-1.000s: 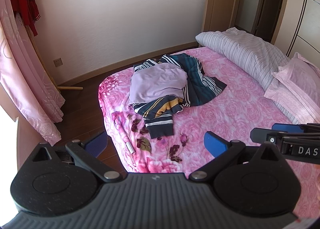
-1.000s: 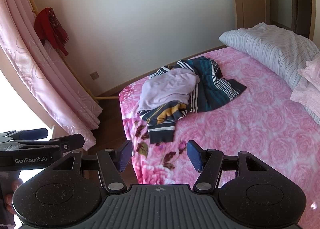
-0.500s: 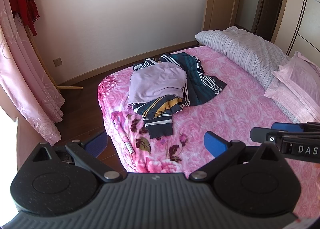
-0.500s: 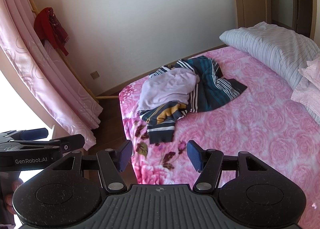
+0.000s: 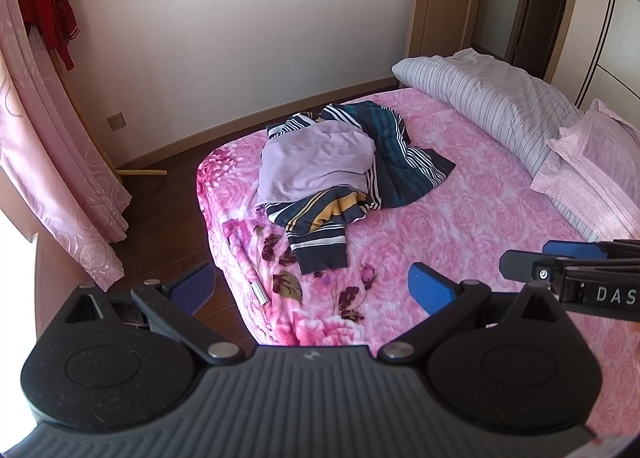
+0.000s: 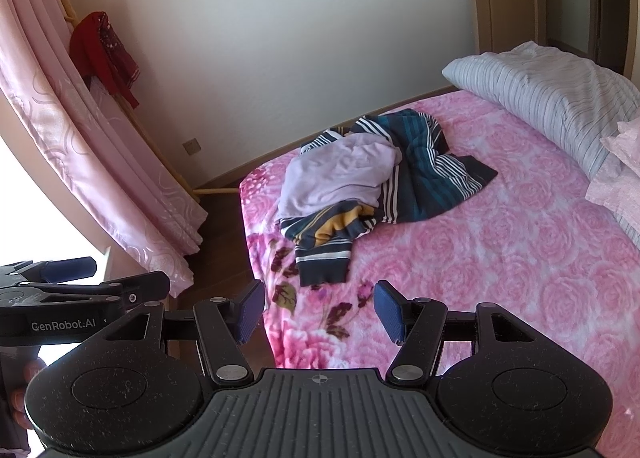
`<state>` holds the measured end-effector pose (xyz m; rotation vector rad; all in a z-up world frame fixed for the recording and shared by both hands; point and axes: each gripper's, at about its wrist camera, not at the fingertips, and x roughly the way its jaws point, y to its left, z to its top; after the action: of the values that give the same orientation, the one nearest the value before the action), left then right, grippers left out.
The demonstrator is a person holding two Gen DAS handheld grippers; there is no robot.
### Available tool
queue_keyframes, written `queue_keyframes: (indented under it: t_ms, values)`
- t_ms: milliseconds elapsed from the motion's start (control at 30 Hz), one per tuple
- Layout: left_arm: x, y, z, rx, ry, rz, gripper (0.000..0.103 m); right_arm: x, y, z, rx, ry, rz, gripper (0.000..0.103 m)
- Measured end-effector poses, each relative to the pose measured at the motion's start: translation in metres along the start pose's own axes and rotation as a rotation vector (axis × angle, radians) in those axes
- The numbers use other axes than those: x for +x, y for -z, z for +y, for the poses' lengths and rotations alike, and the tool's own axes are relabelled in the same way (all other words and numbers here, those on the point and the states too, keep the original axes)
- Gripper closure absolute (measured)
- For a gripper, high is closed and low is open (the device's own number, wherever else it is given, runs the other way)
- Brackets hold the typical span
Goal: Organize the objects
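Both empty and spread wide: left hand-held gripper, right hand-held gripper, well short of the clothes. Lilac garment heaped on striped sweater near the bed corner. Best lifted first, pinched by one edge, sweater left undisturbed.

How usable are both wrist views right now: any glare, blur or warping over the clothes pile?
Left wrist view: clothes pile sharp and evenly lit; fisheye bends the wall and door edges. Right wrist view: pile also clear; window at lower left blown out white, glare stays off the bed.
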<state>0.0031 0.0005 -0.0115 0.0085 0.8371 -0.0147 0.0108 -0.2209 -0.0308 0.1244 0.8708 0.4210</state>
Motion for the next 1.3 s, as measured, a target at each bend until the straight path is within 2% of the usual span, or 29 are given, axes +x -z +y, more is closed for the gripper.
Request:
queue_keyframes:
  t_ms: [400,667,933,1133,1300]
  values:
    - [0.012,-0.009,0.005,0.006,0.006,0.024,0.001,0.012,-0.011,-0.008,0.035,0.020,0.014,0.045]
    - [0.044,-0.029,0.015,0.018,0.021,0.067,0.001,0.041,-0.030,-0.018,0.066,0.056,0.020,0.045]
    - [0.118,-0.063,0.041,0.035,0.054,0.152,0.001,0.114,-0.056,-0.036,0.161,0.085,0.078,0.046]
    - [0.195,-0.094,0.069,0.059,0.053,0.173,0.002,0.192,-0.081,-0.051,0.223,0.113,0.116,0.046]
    - [0.272,-0.128,0.085,0.084,0.052,0.205,0.003,0.258,-0.109,-0.063,0.262,0.122,0.113,0.046]
